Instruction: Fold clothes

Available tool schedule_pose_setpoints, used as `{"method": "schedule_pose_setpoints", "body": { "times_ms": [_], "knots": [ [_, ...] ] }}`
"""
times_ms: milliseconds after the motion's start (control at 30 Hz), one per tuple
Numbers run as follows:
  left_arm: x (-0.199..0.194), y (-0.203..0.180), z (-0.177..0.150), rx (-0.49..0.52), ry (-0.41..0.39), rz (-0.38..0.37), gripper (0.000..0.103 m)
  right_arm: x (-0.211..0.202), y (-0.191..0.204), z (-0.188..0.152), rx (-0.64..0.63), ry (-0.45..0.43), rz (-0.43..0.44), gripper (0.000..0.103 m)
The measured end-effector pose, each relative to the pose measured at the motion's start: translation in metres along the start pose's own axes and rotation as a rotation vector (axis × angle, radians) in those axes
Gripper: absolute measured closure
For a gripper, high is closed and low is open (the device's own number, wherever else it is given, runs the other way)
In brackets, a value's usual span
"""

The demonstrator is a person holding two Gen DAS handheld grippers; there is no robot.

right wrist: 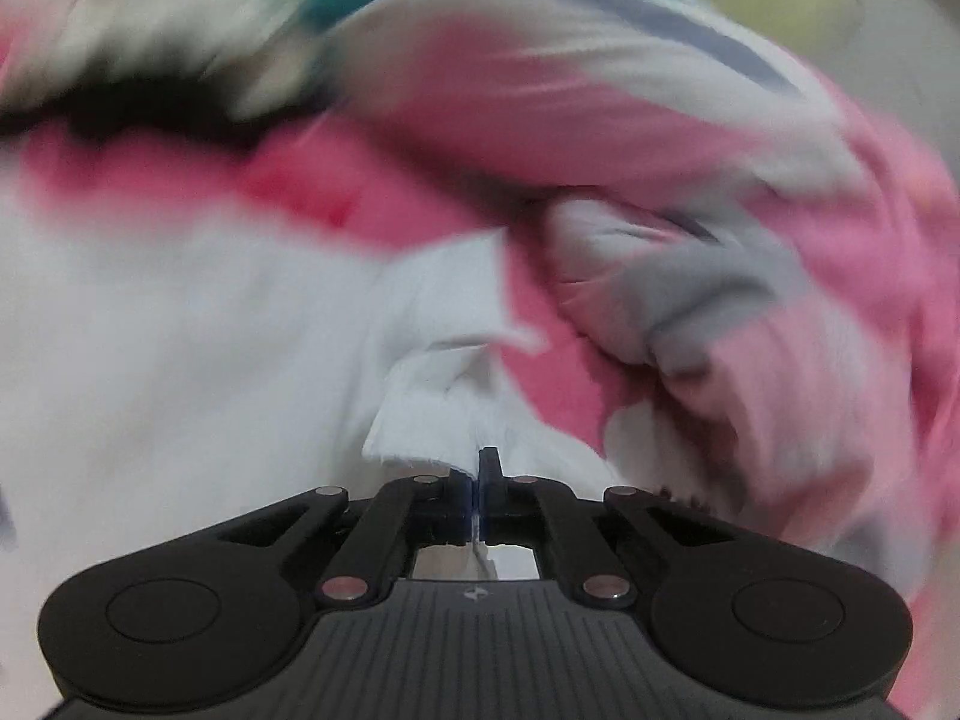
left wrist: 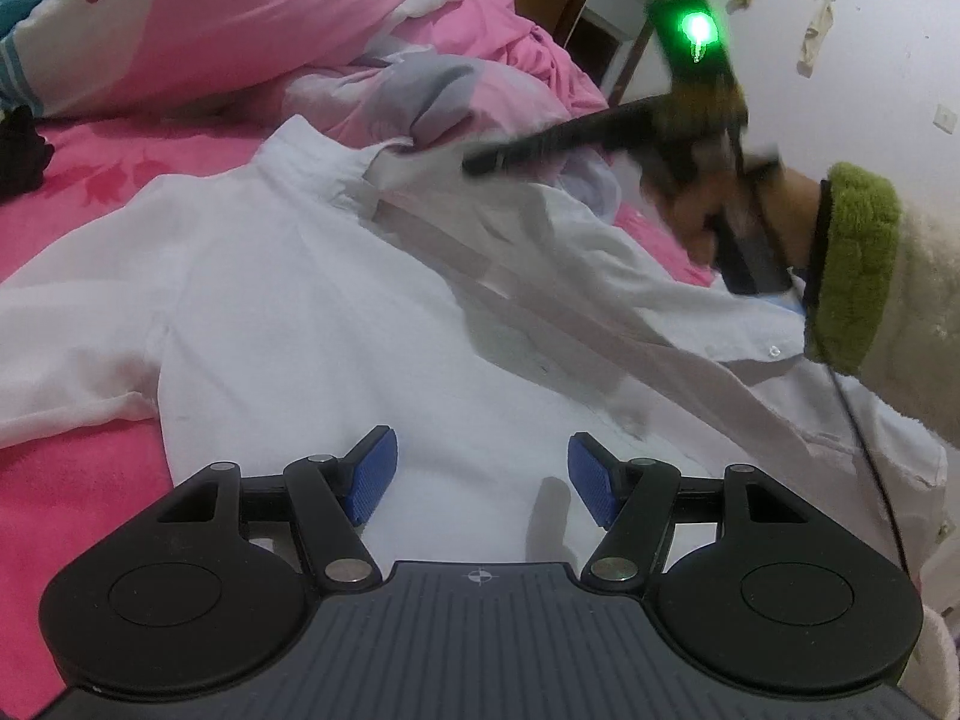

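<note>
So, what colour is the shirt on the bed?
White; the shirt shows best in the left wrist view.

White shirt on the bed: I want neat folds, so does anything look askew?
Yes. The white shirt is not flat: its right front panel is lifted and bunched where the right tongs pinch it, and the collar lies against the crumpled pink duvet.

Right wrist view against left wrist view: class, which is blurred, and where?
Right wrist view: the pink quilt and white cotton shirt smear with motion blur; only the shut right tongs look crisp. Left wrist view: mostly sharp, fisheye-bent, blur confined to the right hand.
</note>
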State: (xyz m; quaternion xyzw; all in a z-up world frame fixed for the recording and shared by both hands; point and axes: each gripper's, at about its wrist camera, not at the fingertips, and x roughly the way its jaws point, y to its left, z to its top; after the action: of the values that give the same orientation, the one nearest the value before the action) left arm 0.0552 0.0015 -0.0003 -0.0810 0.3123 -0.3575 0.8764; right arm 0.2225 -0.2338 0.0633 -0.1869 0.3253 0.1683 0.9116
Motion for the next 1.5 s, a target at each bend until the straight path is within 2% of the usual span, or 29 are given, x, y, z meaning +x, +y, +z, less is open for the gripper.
{"method": "schedule_pose_setpoints", "body": {
  "times_ms": [133, 267, 300, 367, 467, 567, 733, 900, 967, 1000, 1033, 1067, 1133, 1233, 1367, 1433, 1500],
  "knots": [
    [0.001, 0.003, -0.001, -0.009, -0.003, -0.002, 0.039, -0.008, -0.077, 0.020, 0.503, -0.060, 0.012, 0.102],
    [0.002, 0.003, -0.001, -0.004, -0.003, -0.004, 0.038, 0.004, -0.143, 0.020, 0.899, -0.039, -0.010, 0.102],
    [0.002, 0.004, -0.001, -0.004, -0.003, -0.004, 0.038, 0.008, -0.151, 0.020, 0.975, -0.030, 0.002, 0.102],
    [0.002, 0.004, -0.001, -0.006, -0.003, -0.006, 0.038, 0.013, -0.154, 0.027, 1.038, -0.029, 0.046, 0.102],
    [0.003, 0.005, -0.002, -0.004, -0.002, -0.006, 0.038, 0.017, -0.131, 0.048, 1.005, -0.005, 0.104, 0.102],
    [0.003, 0.005, -0.003, -0.003, -0.003, -0.005, 0.037, 0.030, -0.101, 0.069, 0.944, 0.057, 0.127, 0.102],
    [0.003, 0.006, -0.002, -0.006, -0.005, -0.008, 0.037, 0.059, -0.059, 0.088, 0.862, 0.155, 0.109, 0.102],
    [0.003, 0.007, -0.002, -0.010, -0.006, -0.011, 0.037, 0.071, -0.046, 0.087, 0.877, 0.172, 0.107, 0.101],
    [0.004, 0.007, -0.002, -0.011, -0.006, -0.014, 0.037, 0.077, -0.038, 0.082, 0.853, 0.216, 0.139, 0.095],
    [0.004, 0.007, -0.002, -0.012, -0.007, -0.015, 0.037, 0.083, -0.033, 0.081, 0.825, 0.272, 0.179, 0.088],
    [0.004, 0.007, -0.002, -0.013, -0.008, -0.016, 0.037, 0.084, -0.029, 0.079, 0.802, 0.311, 0.197, 0.071],
    [0.003, 0.007, -0.002, -0.014, -0.009, -0.017, 0.037, 0.079, -0.026, 0.078, 0.783, 0.330, 0.191, 0.063],
    [0.003, 0.008, -0.002, -0.016, -0.010, -0.018, 0.037, 0.070, -0.021, 0.074, 0.744, 0.367, 0.180, 0.062],
    [0.003, 0.009, -0.002, -0.019, -0.011, -0.020, 0.037, 0.016, -0.029, 0.074, 0.743, 0.287, 0.154, 0.057],
    [0.003, 0.009, -0.002, -0.015, -0.014, -0.016, 0.037, -0.098, -0.041, 0.051, 0.748, 0.142, 0.133, 0.057],
    [0.002, 0.007, -0.003, -0.006, -0.021, -0.007, 0.037, -0.158, -0.035, 0.025, 0.689, 0.095, 0.059, 0.057],
    [-0.001, 0.005, -0.003, 0.005, -0.037, 0.002, 0.036, -0.208, -0.019, -0.009, 0.600, 0.076, -0.051, 0.057]
  ]
}}
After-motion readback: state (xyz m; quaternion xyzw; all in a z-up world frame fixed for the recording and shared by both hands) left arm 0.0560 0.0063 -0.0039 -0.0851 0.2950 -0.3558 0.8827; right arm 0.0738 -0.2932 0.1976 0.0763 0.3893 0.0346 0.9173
